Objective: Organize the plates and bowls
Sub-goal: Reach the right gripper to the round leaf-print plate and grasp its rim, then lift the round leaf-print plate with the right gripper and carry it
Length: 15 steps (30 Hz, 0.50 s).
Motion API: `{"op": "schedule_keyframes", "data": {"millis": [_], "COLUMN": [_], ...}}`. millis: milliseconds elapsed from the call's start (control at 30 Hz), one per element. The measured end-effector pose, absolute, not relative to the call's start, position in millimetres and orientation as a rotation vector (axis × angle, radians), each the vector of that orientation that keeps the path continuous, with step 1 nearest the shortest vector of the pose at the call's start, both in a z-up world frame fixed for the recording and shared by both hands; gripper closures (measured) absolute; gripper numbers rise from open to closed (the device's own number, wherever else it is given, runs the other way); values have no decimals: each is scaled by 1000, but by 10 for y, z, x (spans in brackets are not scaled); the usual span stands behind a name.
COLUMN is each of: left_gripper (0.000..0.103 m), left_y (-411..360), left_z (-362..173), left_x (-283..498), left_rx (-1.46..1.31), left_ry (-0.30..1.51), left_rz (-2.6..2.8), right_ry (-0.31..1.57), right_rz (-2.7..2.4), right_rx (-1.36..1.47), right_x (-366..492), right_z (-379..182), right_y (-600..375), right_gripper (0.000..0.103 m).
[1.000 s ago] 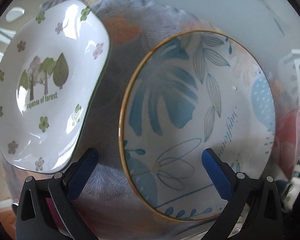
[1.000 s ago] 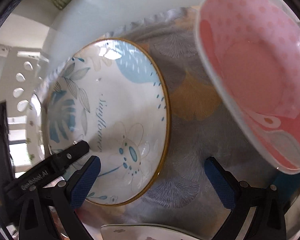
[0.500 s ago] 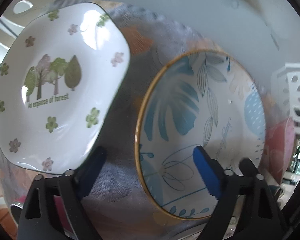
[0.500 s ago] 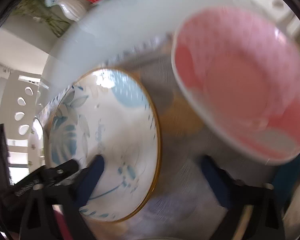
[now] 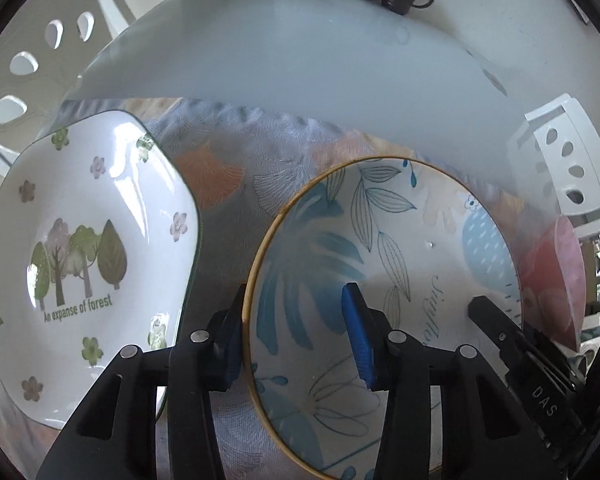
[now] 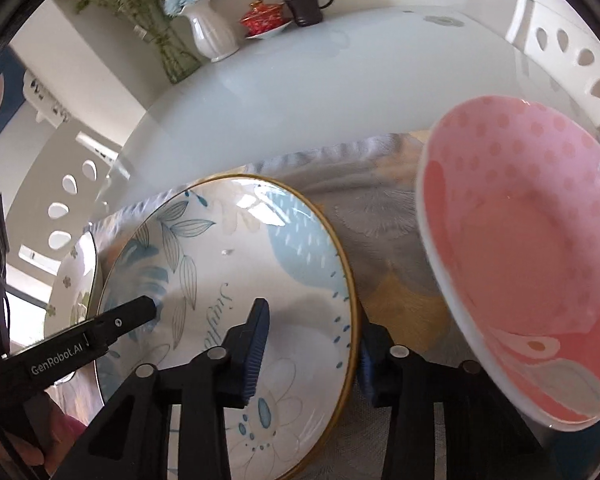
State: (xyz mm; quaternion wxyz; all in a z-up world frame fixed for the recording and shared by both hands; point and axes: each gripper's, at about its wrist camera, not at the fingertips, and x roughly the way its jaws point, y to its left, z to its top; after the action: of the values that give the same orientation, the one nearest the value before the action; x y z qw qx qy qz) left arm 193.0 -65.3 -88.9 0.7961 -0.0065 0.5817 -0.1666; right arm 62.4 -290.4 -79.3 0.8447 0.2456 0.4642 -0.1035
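A round plate (image 5: pixel 400 240) (image 6: pixel 228 248) with blue leaves and a gold rim lies on a patterned cloth (image 5: pixel 228 176). My left gripper (image 5: pixel 294 320) straddles its left rim, one pad outside and one over the plate's inside; its jaws are closing. My right gripper (image 6: pixel 314 332) straddles the right rim the same way, jaws closing, the outer pad close against the rim. Left of it lies a white square plate (image 5: pixel 80 248) with trees. A pink dotted bowl (image 6: pixel 520 260) sits to the right.
The cloth lies on a pale glass table (image 5: pixel 300 60). At the far edge stand a white vase (image 6: pixel 212 36) with flowers, a red lidded cup (image 6: pixel 264 18) on a saucer and a dark mug (image 6: pixel 306 2). White chairs (image 5: pixel 568 168) flank the table.
Both grippers' jaws have narrowed from wide open onto the blue plate's opposite rims. Both views have tilted up, so the far table edge with vase and cups now shows.
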Motion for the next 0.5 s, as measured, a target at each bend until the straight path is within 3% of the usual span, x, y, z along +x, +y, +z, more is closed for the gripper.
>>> {"op": "schedule_keyframes", "data": {"millis": [100, 500], "left_gripper": [65, 66], "left_y": [-670, -449], "left_z": [-887, -638], "left_x": [1896, 1689], "left_rx": [-10, -5], "left_ry": [1259, 1217], "left_rz": [-359, -428], "right_ry": [960, 911], "right_rz": [-190, -135], "right_rx": [647, 655], "right_x": [506, 534], "right_z": [-810, -752], "right_y": [-3062, -2942], "right_gripper": [80, 82]}}
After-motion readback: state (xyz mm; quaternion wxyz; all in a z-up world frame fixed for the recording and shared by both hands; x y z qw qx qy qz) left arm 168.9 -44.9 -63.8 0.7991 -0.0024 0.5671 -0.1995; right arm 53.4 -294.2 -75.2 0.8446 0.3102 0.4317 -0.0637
